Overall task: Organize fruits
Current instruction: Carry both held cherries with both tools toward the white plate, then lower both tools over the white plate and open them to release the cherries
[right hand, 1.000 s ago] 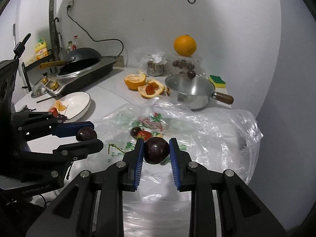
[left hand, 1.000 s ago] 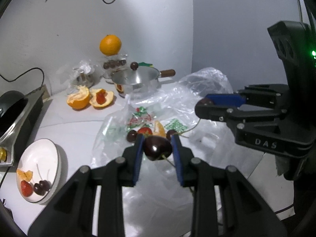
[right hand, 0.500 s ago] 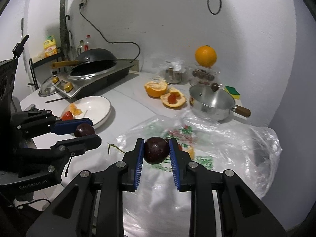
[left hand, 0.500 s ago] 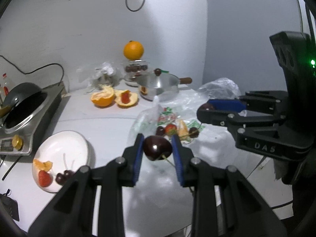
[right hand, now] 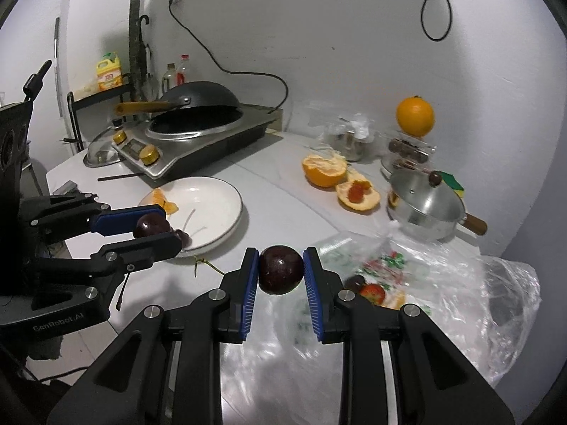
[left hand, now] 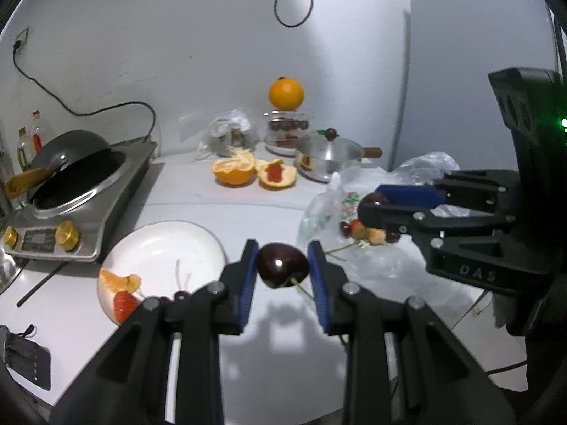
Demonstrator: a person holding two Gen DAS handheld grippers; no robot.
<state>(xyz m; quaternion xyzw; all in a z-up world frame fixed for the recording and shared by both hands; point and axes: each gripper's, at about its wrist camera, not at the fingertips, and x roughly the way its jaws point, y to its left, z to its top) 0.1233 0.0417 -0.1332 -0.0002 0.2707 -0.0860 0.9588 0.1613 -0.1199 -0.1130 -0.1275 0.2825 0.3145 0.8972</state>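
My left gripper is shut on a dark cherry with a stem, held above the counter just right of the white plate. That plate holds an orange segment, a strawberry and cherries. My right gripper is shut on another dark cherry, above the left edge of the clear plastic bag. The bag holds a strawberry and more fruit. Each gripper shows in the other's view, the right gripper and the left gripper, both with a cherry.
A hob with a black wok stands at the left. At the back are a halved orange, a steel pot and a whole orange on a glass jar. A loose stem lies on the counter.
Both grippers have swung left with their cherries, away from the plastic bag and toward the white plate. The plate and hob have come further into view.
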